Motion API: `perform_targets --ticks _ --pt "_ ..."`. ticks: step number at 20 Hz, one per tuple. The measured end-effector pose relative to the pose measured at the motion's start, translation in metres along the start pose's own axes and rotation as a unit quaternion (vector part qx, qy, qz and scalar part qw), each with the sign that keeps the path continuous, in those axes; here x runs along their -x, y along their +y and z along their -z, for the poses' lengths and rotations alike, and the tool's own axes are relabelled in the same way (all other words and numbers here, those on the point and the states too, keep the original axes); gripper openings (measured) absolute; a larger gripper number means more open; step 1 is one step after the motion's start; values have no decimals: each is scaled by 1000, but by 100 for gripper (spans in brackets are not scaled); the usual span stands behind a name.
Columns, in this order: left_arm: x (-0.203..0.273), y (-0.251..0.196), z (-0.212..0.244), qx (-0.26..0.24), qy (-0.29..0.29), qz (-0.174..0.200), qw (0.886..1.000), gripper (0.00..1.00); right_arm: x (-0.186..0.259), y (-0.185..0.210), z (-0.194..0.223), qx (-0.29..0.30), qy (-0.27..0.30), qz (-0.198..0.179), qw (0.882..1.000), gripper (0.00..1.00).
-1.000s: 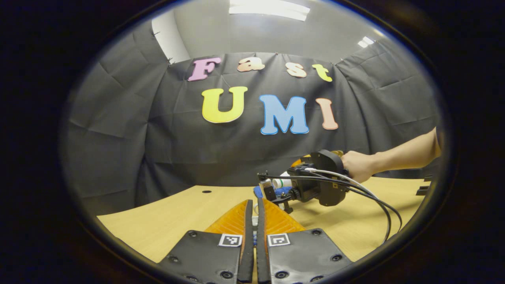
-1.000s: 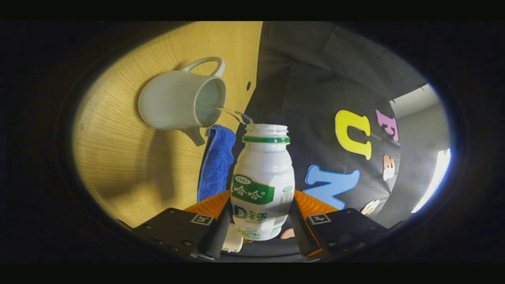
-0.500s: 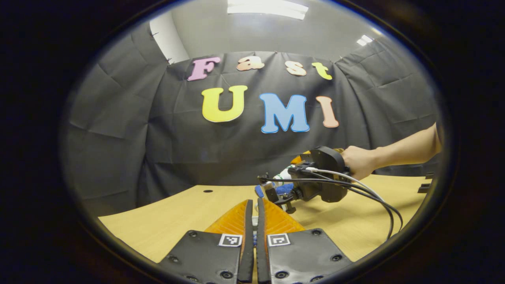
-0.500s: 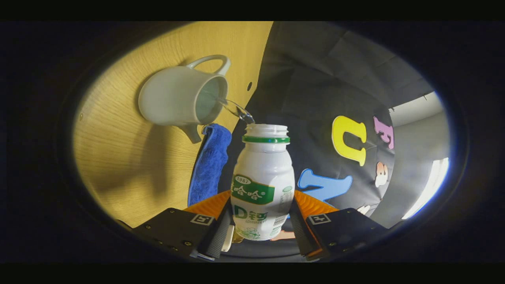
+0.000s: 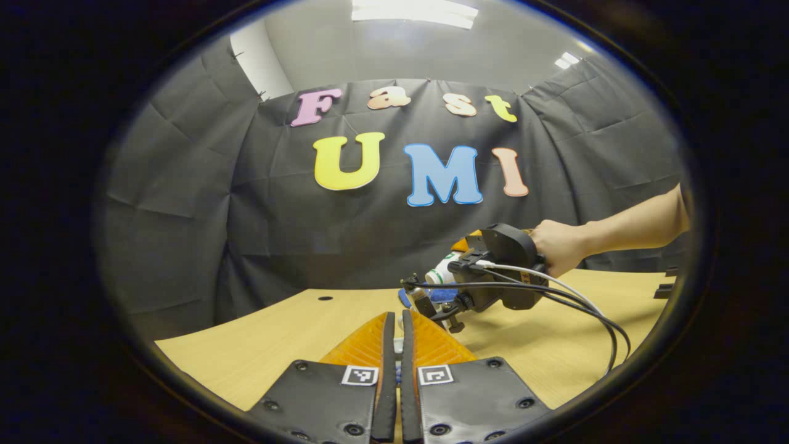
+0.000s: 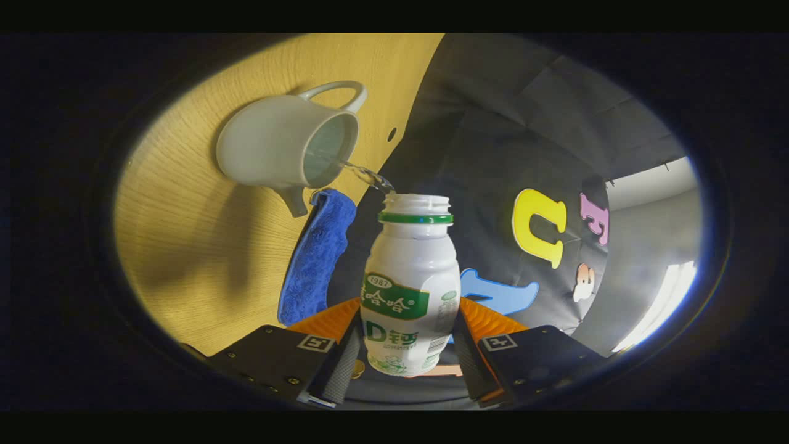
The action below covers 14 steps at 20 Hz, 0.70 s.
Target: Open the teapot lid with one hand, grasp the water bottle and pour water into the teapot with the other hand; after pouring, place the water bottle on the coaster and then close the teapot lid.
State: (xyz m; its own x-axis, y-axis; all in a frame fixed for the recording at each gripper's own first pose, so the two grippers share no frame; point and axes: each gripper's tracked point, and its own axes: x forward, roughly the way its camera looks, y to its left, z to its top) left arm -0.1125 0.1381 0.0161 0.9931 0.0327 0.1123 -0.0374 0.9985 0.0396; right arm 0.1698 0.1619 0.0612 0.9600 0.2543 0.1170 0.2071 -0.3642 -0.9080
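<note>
In the right gripper view, going left to right, one white teapot stands on the wooden table with its lid off and its mouth open; it has one handle and one spout. A thin stream of water runs from the bottle's mouth into the pot. Just beside the teapot lies one blue coaster, bare. One white water bottle, uncapped with a green ring at the neck, is tipped toward the pot, and the right gripper clamps it, both fingers pressing its lower sides.

In the left gripper view, the left gripper sits low over the table, its two fingers almost together; whether they pinch the lid I cannot tell. Farther right, one hand holds the right gripper, from which two cables trail, and the bottle peeks out in front of it
</note>
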Motion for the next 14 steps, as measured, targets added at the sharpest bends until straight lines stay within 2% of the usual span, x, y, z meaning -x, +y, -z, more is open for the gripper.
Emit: perform_targets --ticks 14 --pt "0 1 -2 0 0 -2 1000 9 -2 -14 1 39 -5 18 999 71"
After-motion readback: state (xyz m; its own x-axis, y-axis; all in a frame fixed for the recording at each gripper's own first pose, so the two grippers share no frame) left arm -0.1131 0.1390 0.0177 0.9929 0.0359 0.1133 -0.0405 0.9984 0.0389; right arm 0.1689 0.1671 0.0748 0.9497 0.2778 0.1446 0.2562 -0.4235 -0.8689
